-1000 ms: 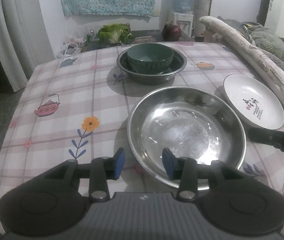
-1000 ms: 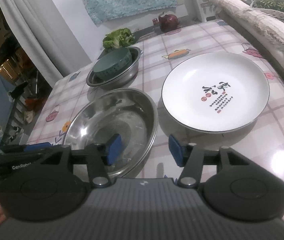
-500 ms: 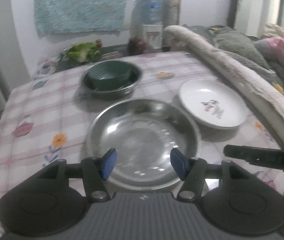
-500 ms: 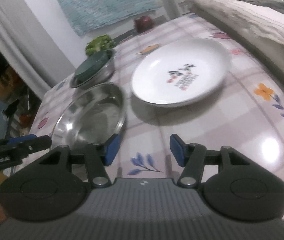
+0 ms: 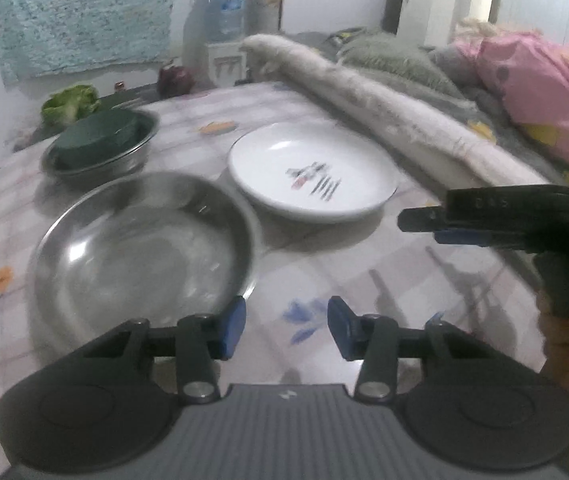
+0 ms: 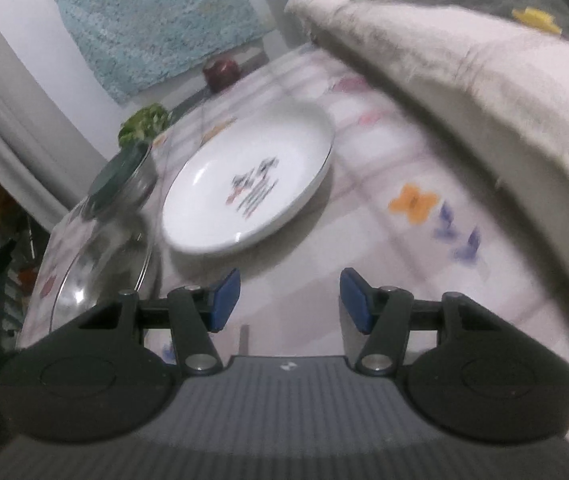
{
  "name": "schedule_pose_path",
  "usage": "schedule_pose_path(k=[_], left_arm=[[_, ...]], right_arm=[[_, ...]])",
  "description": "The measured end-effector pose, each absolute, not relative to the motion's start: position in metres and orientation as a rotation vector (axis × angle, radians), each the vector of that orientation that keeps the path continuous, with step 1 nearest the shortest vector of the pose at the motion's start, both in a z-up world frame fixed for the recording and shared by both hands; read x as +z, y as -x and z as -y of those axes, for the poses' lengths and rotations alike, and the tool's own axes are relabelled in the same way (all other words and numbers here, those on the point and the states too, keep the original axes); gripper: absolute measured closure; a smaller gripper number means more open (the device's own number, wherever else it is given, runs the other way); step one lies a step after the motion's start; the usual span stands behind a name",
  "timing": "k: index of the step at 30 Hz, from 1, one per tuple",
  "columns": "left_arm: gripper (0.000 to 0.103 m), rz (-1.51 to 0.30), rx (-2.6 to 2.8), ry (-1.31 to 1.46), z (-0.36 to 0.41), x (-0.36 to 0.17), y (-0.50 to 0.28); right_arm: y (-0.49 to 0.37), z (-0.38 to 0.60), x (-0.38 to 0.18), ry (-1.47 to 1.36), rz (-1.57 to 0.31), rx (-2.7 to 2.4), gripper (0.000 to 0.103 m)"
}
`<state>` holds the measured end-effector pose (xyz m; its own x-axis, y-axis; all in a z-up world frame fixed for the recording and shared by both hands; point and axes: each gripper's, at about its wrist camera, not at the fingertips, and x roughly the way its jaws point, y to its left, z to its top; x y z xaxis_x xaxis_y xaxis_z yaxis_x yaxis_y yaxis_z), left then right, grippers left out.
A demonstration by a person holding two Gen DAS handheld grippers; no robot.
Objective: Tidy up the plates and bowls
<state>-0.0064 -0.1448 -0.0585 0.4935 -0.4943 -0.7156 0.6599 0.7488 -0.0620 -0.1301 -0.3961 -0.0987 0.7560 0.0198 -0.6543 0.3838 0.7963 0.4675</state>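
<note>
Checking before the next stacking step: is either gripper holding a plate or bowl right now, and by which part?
Nothing is held. The left gripper, jaws closing, and the right gripper are both empty above the tablecloth.

The counter [image 5: 384, 264] wears a glossy checked cloth printed with flowers and teapots. On it, a wide steel basin [image 5: 140, 248] sits near the front edge, a white plate [image 5: 312, 172] just beside it toward the right edge, and a smaller steel bowl [image 5: 100, 156] farther back. A pale rolled blanket [image 5: 384, 116], perhaps, borders the right edge.
</note>
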Motion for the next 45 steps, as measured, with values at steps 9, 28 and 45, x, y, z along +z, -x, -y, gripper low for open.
schedule_pose_path(k=[9, 28, 45], left_arm=[[0.052, -0.762, -0.657, -0.067, 0.196, -0.065, -0.014], [0.039, -0.808, -0.507, 0.093, 0.223, -0.095, -0.046], [0.052, -0.851, -0.481, 0.031, 0.211, -0.095, -0.041]], right_arm=[[0.074, 0.448, -0.060, -0.466, -0.650, -0.145, 0.048], [-0.123, 0.473, -0.096, -0.182, -0.954, 0.301, 0.044], [-0.063, 0.469, -0.098, -0.178, -0.963, 0.270, 0.064]])
